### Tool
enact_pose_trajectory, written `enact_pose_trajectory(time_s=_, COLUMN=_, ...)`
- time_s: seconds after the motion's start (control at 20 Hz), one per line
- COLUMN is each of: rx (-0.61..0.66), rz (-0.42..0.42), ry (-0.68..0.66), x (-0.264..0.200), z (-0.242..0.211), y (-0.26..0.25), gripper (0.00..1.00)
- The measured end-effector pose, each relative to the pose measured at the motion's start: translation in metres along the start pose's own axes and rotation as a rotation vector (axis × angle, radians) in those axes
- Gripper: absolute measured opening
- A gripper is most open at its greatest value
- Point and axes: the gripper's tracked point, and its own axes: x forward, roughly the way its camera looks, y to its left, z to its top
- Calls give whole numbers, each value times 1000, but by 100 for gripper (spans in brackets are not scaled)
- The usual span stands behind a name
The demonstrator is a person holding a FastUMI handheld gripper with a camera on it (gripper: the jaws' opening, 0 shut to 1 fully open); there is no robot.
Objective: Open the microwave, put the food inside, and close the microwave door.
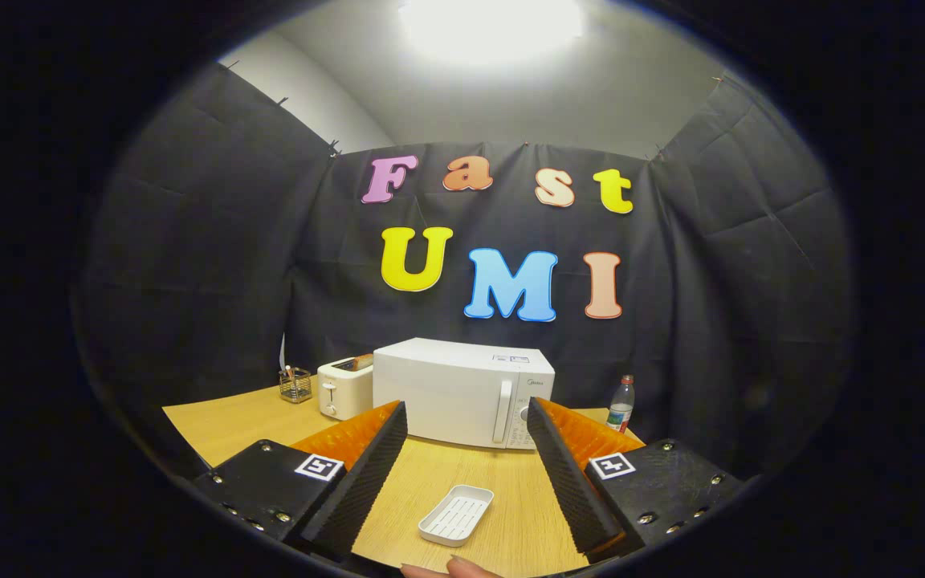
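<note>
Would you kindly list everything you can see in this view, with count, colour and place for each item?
microwave: one, white, door shut, at the back of the table, beyond the fingers
toaster: one, white, just left of the microwave
pen holder: one, dark mesh, left of the toaster
bottle: one, clear with a red cap, right of the microwave
tray: one, white, ridged, on the table between the fingers, nothing visible in it
table: one, light wood, under everything
wall cloth: black, behind the table
fingertip: a person's, at the near edge below the tray
gripper: one, fingers wide apart, holding nothing
</note>
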Motion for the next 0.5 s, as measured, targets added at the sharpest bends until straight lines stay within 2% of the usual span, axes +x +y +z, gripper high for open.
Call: enact_pose_trajectory(time_s=0.5, rx=36, rz=-23, ry=-23, x=-1, z=4, y=-8, gripper=96)
